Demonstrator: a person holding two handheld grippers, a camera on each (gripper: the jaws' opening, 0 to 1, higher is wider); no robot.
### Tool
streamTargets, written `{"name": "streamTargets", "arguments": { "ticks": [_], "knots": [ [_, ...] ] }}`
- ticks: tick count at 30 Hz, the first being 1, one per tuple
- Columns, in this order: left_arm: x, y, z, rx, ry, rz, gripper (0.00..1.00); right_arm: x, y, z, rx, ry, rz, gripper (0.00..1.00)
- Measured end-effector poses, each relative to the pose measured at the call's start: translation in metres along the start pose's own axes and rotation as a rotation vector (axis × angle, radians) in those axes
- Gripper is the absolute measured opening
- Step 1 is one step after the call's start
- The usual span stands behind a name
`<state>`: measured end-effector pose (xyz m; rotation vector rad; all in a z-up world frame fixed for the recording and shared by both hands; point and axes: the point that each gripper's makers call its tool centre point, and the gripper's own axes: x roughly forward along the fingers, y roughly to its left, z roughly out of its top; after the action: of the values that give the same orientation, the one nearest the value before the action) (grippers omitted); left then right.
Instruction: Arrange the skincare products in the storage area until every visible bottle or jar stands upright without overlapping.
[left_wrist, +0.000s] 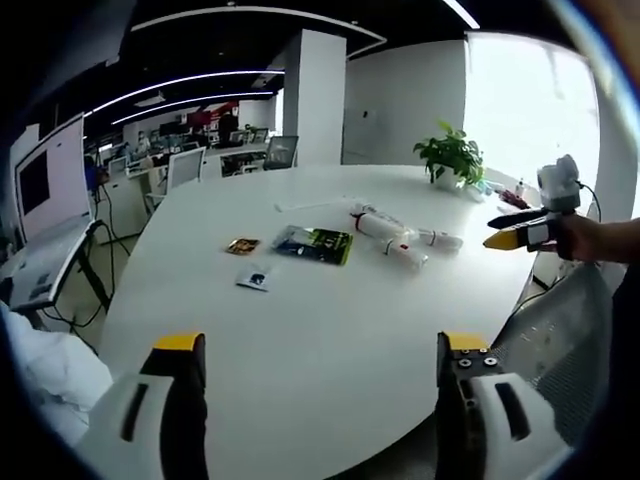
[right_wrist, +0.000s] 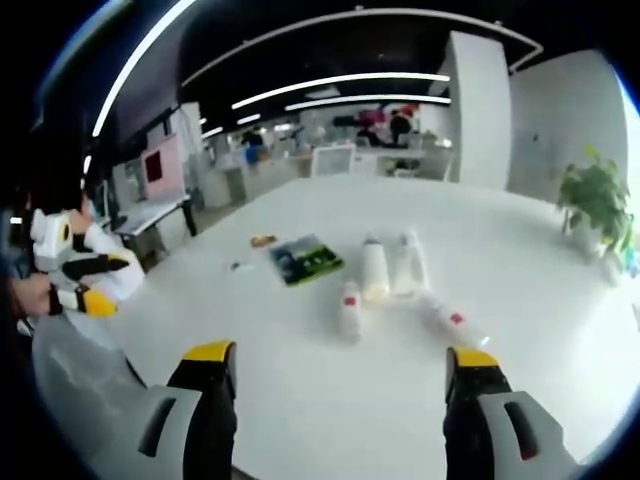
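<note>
We look across an open office at a white tabletop (left_wrist: 300, 330). Both our left claw (left_wrist: 320, 350) and right claw (right_wrist: 340, 360) stand with jaws wide apart, holding nothing, above the near edge. The white bottles (right_wrist: 375, 270) lie on their sides mid-table, just beside a dark flat packet (right_wrist: 306, 259). A potted plant (left_wrist: 452, 155) stands at the far edge.
</note>
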<state>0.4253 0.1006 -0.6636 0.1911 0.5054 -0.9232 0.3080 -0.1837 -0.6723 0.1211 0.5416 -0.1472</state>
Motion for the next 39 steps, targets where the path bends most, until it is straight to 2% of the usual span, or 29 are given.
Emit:
{"name": "streamTargets", "arguments": {
  "ticks": [3,9,15,23,30,39],
  "knots": [
    [0.002,0.0,-0.003,0.0,0.016,-0.002,0.89,0.004,-0.01,0.004,0.001,0.005,-0.015,0.87],
    [-0.002,0.009,0.003,-0.001,-0.016,0.041,0.87,0.015,-0.03,0.016,-0.007,0.003,-0.046,0.86],
    [-0.001,0.009,0.003,-0.019,-0.015,0.037,0.87,0.031,-0.042,0.029,-0.052,0.02,-0.048,0.84],
    [0.0,0.01,0.001,-0.017,-0.007,0.041,0.86,0.053,-0.054,0.039,-0.061,0.03,-0.052,0.81],
    [0.0,0.012,-0.001,-0.015,0.005,0.048,0.85,0.076,-0.077,0.054,-0.059,0.025,-0.082,0.77],
    [0.002,0.014,-0.004,-0.018,0.024,0.059,0.85,0.095,-0.088,0.05,-0.09,0.081,-0.078,0.72]
  ]
}}
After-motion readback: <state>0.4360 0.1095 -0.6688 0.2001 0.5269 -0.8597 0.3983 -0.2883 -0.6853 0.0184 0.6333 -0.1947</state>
